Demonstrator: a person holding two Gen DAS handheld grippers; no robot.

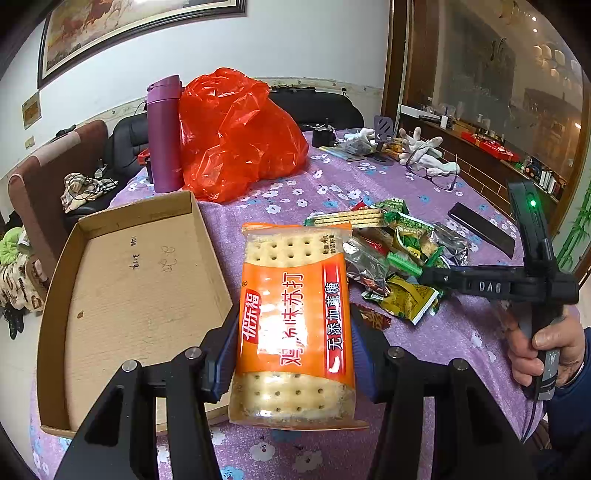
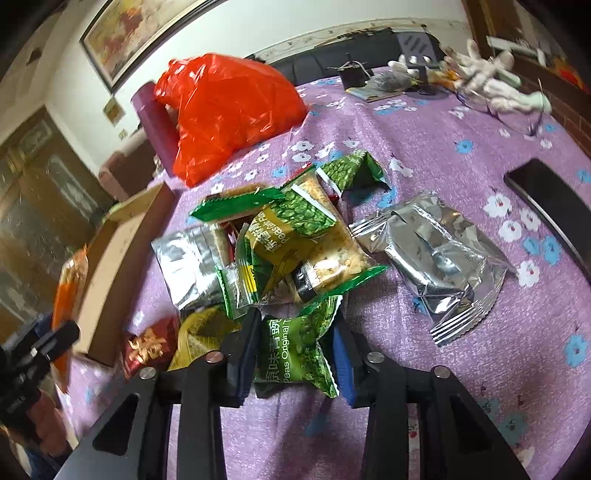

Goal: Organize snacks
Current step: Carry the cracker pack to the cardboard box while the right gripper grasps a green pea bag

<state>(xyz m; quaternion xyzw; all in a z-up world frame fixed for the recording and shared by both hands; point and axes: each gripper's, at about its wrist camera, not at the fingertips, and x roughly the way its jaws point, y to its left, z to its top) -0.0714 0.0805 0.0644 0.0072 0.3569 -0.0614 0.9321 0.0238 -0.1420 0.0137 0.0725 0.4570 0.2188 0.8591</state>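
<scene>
Purple floral tablecloth [image 1: 332, 184] covers a table in a living room with a framed painting [image 1: 122, 29] on the wall behind. At the left of the left wrist view, an open cardboard box [image 1: 122, 295] lies flat on the cloth. Behind it stands a purple bottle [image 1: 164, 136], touching a bulging red plastic bag [image 1: 236, 136]. In the middle, the left gripper [image 1: 293, 339] pinches an orange cracker packet [image 1: 295, 325] between its blue pads, held just beside the box's right wall. To the right lies a pile of snack packets [image 1: 395, 258], green, silver and red. A black phone [image 1: 480, 229] rests further right, with white gloves [image 1: 424, 151] beyond. In the right wrist view, the right gripper [image 2: 295, 354] grips a green pea packet [image 2: 295, 354] at the near edge of the pile, and a silver packet [image 2: 436, 254] lies just right of the pile.
</scene>
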